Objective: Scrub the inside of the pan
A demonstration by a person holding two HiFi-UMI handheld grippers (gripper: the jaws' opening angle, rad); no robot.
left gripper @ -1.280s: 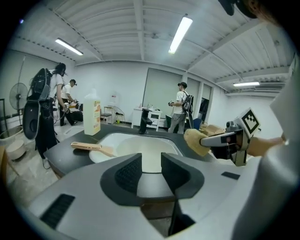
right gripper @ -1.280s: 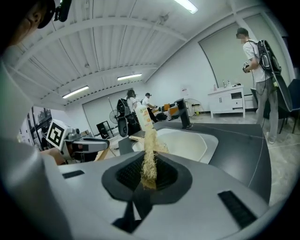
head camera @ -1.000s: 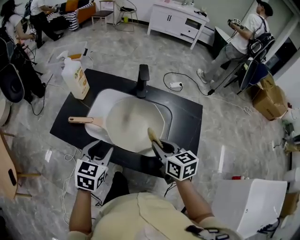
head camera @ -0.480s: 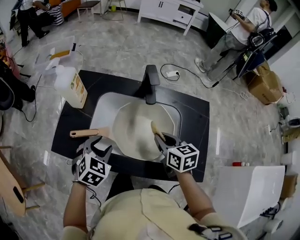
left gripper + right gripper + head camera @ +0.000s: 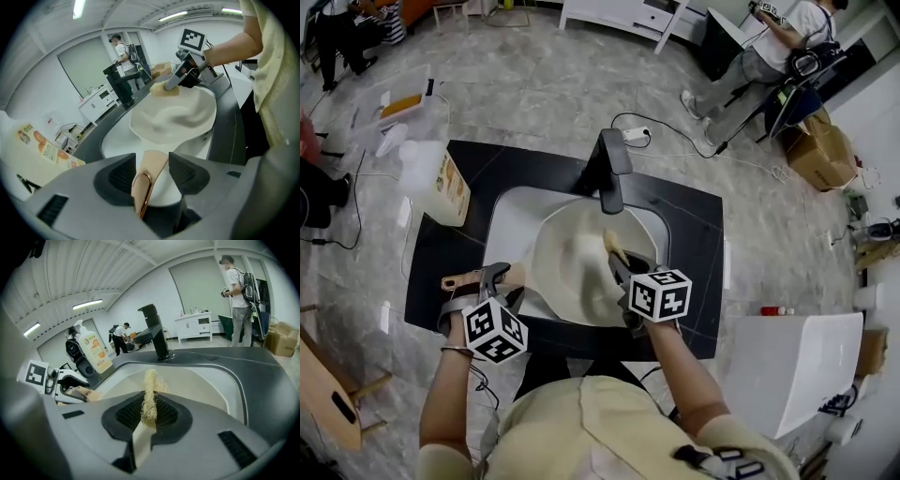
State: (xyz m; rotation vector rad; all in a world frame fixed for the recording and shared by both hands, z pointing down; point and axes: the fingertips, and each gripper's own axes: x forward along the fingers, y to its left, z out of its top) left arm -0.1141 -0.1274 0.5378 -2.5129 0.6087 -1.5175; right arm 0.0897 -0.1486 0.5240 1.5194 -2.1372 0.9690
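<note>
The left gripper [image 5: 152, 164] is standing open, its jaws having just been widening, with the pan's handle [image 5: 142, 193] lying loosely between the pads. It is probably lining up to steady the pan [image 5: 174, 116] just ahead of it. The right gripper [image 5: 148, 414] is clamping a fibrous scrubber [image 5: 150, 380], whose free end is pointing out ahead, towards the pan's inside, ready for rubbing. The pan is sitting in the sink [image 5: 508, 214] and looks empty. The faucet [image 5: 156, 331] is rising beyond the scrubber.
</note>
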